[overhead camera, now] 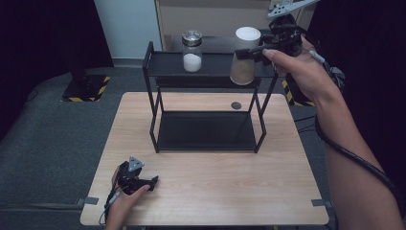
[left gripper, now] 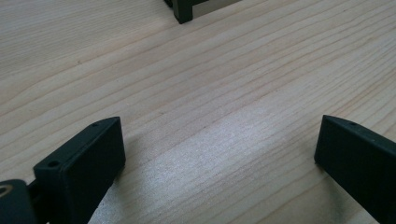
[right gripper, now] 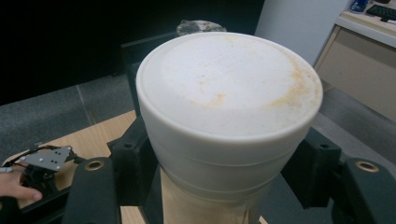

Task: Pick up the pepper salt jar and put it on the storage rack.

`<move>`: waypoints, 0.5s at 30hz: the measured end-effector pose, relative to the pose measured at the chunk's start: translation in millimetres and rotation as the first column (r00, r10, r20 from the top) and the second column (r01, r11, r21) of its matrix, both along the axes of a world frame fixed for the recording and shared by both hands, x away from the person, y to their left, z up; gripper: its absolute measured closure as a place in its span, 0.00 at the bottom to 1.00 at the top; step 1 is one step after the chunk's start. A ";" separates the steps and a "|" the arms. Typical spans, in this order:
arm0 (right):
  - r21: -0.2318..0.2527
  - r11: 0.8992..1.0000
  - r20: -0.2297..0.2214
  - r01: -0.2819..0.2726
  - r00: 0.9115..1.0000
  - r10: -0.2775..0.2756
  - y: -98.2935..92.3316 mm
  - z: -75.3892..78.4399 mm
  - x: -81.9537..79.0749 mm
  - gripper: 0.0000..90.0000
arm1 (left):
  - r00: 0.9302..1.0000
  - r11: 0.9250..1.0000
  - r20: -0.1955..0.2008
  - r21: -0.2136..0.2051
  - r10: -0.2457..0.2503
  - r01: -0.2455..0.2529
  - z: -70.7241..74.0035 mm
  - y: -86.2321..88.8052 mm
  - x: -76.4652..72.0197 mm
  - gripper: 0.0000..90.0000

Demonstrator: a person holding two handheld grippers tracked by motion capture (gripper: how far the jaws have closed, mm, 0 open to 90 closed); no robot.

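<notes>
in the high view one wooden table (overhead camera: pixel 206 201) carries one black two-shelf rack (overhead camera: pixel 206 129) toward its far edge. two jars are at the rack's top shelf: a glass jar with a metal lid (overhead camera: pixel 192 51) stands near the shelf's left end, and a white-lidded jar (overhead camera: pixel 245 56) of tan powder is at its right end, clamped just under the lid by the right gripper (overhead camera: pixel 249 51). whether its base rests on the shelf cannot be told. the left gripper (overhead camera: pixel 143 181) lies near the table's near left corner.

the left gripper view adds what that one cannot: its two jaws stand wide apart over bare wood, and one rack foot (left gripper: pixel 183 11) shows at the top.

the right gripper view shows yellowish stains on the white lid (right gripper: pixel 229 84), with jaws pressed on both sides below it.
</notes>
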State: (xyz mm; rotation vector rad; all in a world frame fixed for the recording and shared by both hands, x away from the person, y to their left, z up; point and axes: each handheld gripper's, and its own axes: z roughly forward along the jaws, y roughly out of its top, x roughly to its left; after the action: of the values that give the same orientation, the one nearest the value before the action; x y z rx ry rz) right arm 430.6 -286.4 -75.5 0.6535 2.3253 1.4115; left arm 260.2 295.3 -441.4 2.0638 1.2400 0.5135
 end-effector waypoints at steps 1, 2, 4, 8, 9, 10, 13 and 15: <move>0.001 1.000 0.001 0.002 1.000 -0.002 0.1 0.1 0.8 0.39 | 1.000 1.000 0.000 0.000 0.000 0.000 0.0 0.0 0.0 0.01; 0.002 1.000 0.000 0.006 1.000 -0.006 0.5 0.4 1.6 0.39 | 1.000 1.000 0.000 0.000 0.000 0.000 -0.1 0.0 0.0 0.01; 0.002 1.000 0.000 0.013 1.000 -0.013 1.3 0.9 3.8 0.39 | 1.000 1.000 0.000 0.000 0.000 0.000 0.0 0.0 0.0 0.01; 0.004 1.000 -0.002 0.028 1.000 -0.028 2.8 0.5 8.3 0.39 | 1.000 1.000 0.000 0.000 0.000 0.000 0.0 0.0 0.0 0.01; 0.005 1.000 -0.003 0.031 1.000 -0.031 3.0 0.2 9.7 0.39 | 1.000 1.000 0.000 0.000 0.000 0.000 0.0 0.0 0.0 0.01; 0.004 0.999 -0.004 0.033 0.999 -0.033 3.1 0.2 10.9 0.39 | 1.000 1.000 0.000 0.000 0.000 0.000 0.0 0.0 0.0 0.01; 0.005 0.999 -0.007 0.042 0.999 -0.042 3.7 -0.1 15.5 0.39 | 1.000 1.000 0.000 0.000 0.000 0.000 0.0 0.0 0.0 0.01; 0.005 0.999 -0.008 0.044 0.999 -0.044 4.1 -0.2 20.3 0.39 | 1.000 1.000 0.000 0.000 0.000 0.000 0.0 0.0 0.0 0.01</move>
State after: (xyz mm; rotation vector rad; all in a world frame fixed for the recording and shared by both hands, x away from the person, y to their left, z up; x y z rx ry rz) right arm 450.9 -282.3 -75.7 0.7086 2.3003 1.3985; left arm 260.2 295.3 -441.3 2.0642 1.2398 0.5137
